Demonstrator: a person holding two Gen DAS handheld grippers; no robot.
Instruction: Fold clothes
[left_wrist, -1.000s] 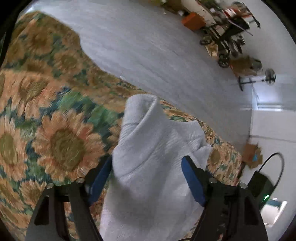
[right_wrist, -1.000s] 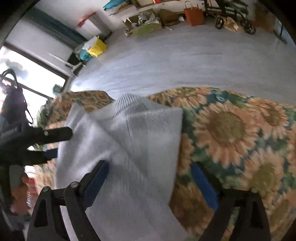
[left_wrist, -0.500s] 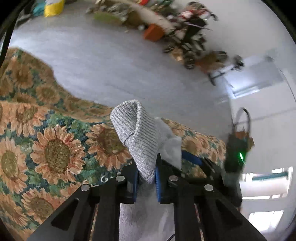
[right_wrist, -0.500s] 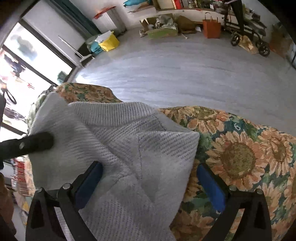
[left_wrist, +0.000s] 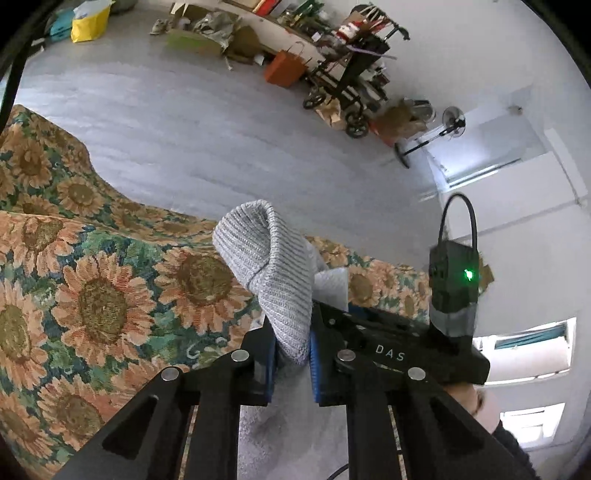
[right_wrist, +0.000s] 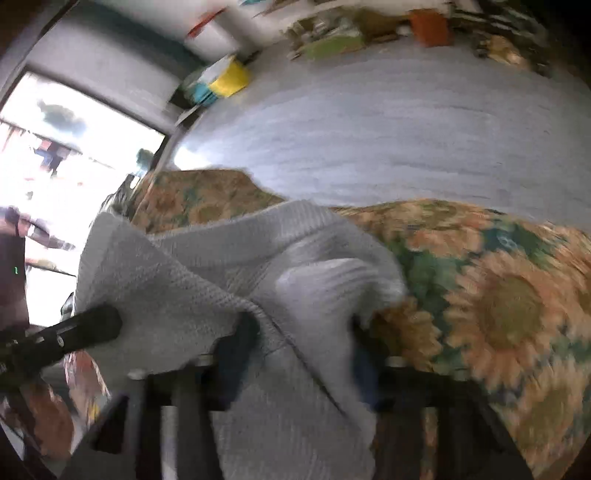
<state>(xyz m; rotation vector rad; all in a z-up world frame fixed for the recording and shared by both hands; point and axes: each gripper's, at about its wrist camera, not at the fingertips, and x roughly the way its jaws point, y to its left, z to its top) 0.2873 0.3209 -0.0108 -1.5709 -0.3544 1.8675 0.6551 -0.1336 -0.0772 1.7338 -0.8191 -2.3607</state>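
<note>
A light grey knit sweater (left_wrist: 266, 258) lies on a sunflower-patterned cover (left_wrist: 103, 302). My left gripper (left_wrist: 291, 343) is shut on a ribbed edge of it, and the fold stands up above the blue pads. The right wrist view is blurred. There my right gripper (right_wrist: 301, 347) has its jaws closing, and the sweater (right_wrist: 184, 273) is bunched between them with the pads pressing on it. The black tip of the left gripper (right_wrist: 92, 328) shows at that view's left, holding the cloth. The right gripper's black body (left_wrist: 388, 354) sits just right of the left fingers.
The sunflower cover (right_wrist: 498, 306) ends at a grey floor (left_wrist: 221, 129). Against the far wall are a wheeled cart (left_wrist: 354, 81), an orange bag (left_wrist: 284, 68), a standing fan (left_wrist: 452, 122) and a yellow bag (left_wrist: 88, 22). A bright window (right_wrist: 66, 147) is at the left.
The left jaws closed on the sweater's ribbed edge and lifted it into an upright fold. The right jaws went from wide apart to narrow, gathering the cloth between them.
</note>
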